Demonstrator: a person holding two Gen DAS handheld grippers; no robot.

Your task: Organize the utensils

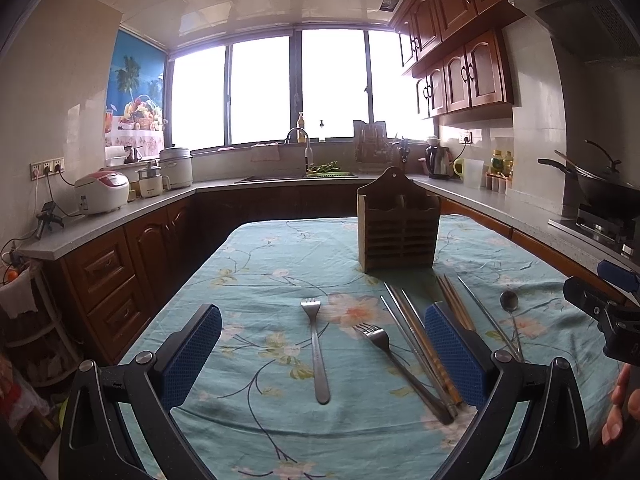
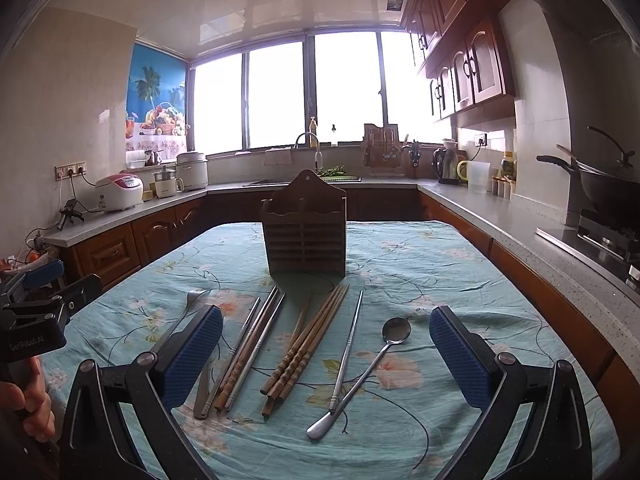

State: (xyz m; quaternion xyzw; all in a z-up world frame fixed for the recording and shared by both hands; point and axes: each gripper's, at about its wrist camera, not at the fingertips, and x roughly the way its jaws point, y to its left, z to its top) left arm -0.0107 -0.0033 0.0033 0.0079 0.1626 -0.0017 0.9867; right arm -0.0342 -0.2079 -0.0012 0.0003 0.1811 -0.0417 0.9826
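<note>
On the floral teal tablecloth [image 1: 256, 280], left to right: two steel forks, one straight-lying steel fork [image 1: 317, 346] and one angled steel fork [image 1: 394, 364], tines toward the window

Next, mixed bundle of chopsticks [image 2: 244, 354], three or four, thin steel and turned dark wood, count unsure where they overlap

Then cluster of brown wooden chopsticks [image 2: 306, 350], about five, ringed grips at near ends, fanned slightly

Then single slim steel chopstick [image 2: 347, 350], near end touching or crossing the spoon handle, cannot tell which

Then one round-bowled steel spoon [image 2: 374, 366], bowl away from camera, handle angled toward near edge

Behind all, one dark slatted wooden utensil holder [image 2: 305, 232], upright, arched back with hang hole, scalloped front, standing near the chopstick tips, nothing visible inside

Left gripper [image 1: 322, 344] level above the cloth, blue textured pads wide apart, nothing between them, framing the two forks

Right gripper [image 2: 326, 354] likewise low and level, pads spread wide, empty, framing chopsticks and spoon

Fingers of a hand [image 2: 32, 408] wrapped on the left gripper's black handle at far left of right view
</note>
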